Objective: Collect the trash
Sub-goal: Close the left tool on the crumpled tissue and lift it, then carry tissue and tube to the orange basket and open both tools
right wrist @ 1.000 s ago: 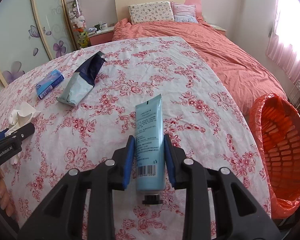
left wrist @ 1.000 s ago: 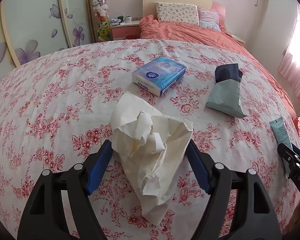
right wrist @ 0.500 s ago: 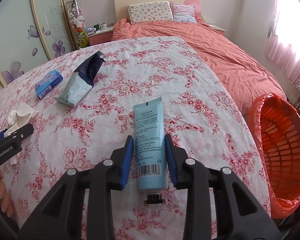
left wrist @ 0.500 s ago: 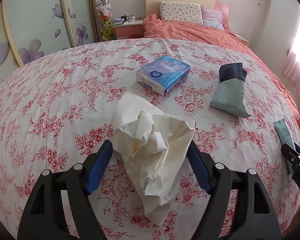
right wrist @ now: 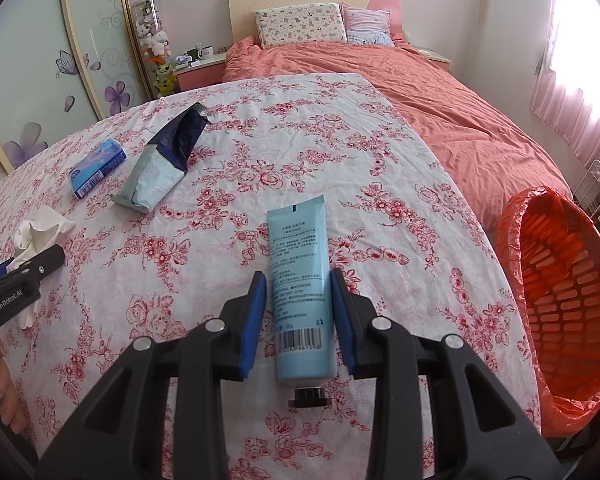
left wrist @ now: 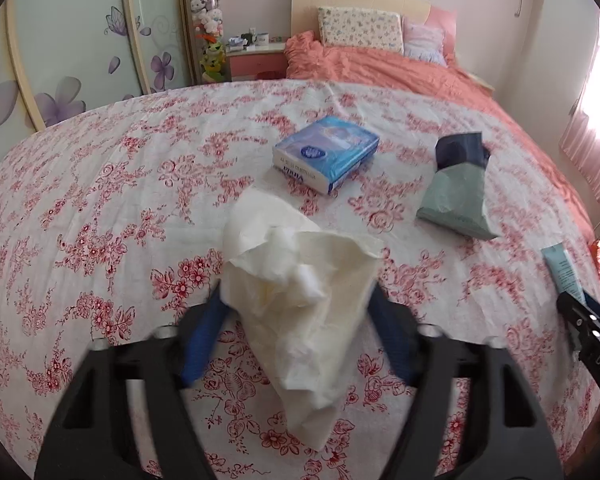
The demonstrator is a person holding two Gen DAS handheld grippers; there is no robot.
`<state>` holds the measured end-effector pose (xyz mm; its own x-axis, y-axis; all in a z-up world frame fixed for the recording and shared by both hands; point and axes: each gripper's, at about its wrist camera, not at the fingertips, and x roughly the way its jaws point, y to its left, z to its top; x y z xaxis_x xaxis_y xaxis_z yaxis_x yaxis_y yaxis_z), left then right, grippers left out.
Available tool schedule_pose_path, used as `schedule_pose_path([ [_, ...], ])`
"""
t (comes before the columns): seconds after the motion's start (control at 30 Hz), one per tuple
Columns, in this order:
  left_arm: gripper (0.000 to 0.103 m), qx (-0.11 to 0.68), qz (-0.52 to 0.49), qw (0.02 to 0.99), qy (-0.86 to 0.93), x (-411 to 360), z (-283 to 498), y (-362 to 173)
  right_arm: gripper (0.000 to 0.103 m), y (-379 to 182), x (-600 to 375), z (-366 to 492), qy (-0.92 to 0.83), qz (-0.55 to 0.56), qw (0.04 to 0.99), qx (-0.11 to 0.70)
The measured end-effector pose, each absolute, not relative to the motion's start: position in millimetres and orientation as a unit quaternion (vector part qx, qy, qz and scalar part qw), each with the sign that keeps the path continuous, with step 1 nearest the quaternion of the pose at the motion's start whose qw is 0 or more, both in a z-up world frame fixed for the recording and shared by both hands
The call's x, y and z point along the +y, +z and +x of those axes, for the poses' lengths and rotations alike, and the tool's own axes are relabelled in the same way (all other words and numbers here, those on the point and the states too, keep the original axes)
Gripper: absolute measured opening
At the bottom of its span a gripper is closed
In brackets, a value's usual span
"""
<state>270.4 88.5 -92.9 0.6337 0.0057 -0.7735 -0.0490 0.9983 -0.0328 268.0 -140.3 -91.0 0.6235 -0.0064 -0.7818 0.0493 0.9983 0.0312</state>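
A crumpled white tissue (left wrist: 300, 304) lies on the flowered sheet (left wrist: 100, 208) between the blue pads of my left gripper (left wrist: 297, 292). Its jaws are closing and blurred, and the pads stand at the tissue's edges without squeezing it. A light blue tube (right wrist: 298, 264) lies on the sheet with its black cap toward me. My right gripper (right wrist: 299, 280) is closed on the tube's lower half, its jaws narrowing. The right wrist view also shows the tissue (right wrist: 40, 232) far left. An orange trash basket (right wrist: 560, 280) with a red liner stands off the bed's right side.
A blue tissue pack (left wrist: 326, 152) and a grey-green pouch with a dark blue top (left wrist: 456, 196) lie farther up the bed. Beyond them are a coral duvet (right wrist: 420, 92) and pillows. A person's hand (right wrist: 0, 380) shows at the left edge.
The left gripper's fingers have moved inward toward the tissue and are blurred. The right jaws widened slightly, then narrowed again on the tube. Neither object has shifted.
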Motion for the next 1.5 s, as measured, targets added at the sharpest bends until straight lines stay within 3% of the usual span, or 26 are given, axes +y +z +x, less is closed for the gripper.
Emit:
schedule_pose_path([
  [0.07, 0.042, 0.425, -0.027, 0.905, 0.007, 89, 269, -92, 0.029, -91, -139, 268, -0.004, 0.024, 0.902, 0.432],
  [0.17, 0.039, 0.422, -0.024, 0.906, 0.005, 89, 266, -90, 0.029, -89, -139, 265, 0.017, 0.031, 0.904, 0.426],
  [0.6, 0.038, 0.391, -0.002, 0.920, -0.031, 62, 238, -61, 0.027, -59, -158, 235, 0.031, 0.061, 0.919, 0.389],
  [0.9, 0.038, 0.396, -0.003, 0.917, -0.043, 47, 234, -63, 0.025, -91, -154, 257, 0.011, 0.051, 0.901, 0.431],
  [0.97, 0.038, 0.395, 0.000, 0.917, -0.042, 47, 234, -63, 0.031, -89, -151, 255, 0.008, 0.044, 0.903, 0.426],
  [1.03, 0.038, 0.394, 0.002, 0.918, -0.042, 49, 234, -63, 0.050, -87, -150, 250, 0.009, 0.043, 0.904, 0.426],
  [1.1, 0.038, 0.394, 0.000, 0.918, -0.042, 50, 234, -62, 0.051, -87, -150, 242, 0.007, 0.038, 0.905, 0.423],
  [1.13, 0.038, 0.394, -0.001, 0.918, -0.042, 50, 233, -62, 0.048, -89, -149, 239, 0.005, 0.034, 0.904, 0.426],
  [1.17, 0.038, 0.394, -0.003, 0.918, -0.042, 50, 232, -62, 0.030, -91, -149, 236, 0.000, 0.033, 0.901, 0.433],
  [1.2, 0.038, 0.394, -0.004, 0.918, -0.043, 49, 231, -62, 0.028, -91, -151, 234, -0.007, 0.032, 0.902, 0.431],
  [1.5, 0.038, 0.384, 0.001, 0.921, -0.069, 25, 223, -44, 0.026, -50, -172, 213, 0.017, 0.070, 0.919, 0.387],
])
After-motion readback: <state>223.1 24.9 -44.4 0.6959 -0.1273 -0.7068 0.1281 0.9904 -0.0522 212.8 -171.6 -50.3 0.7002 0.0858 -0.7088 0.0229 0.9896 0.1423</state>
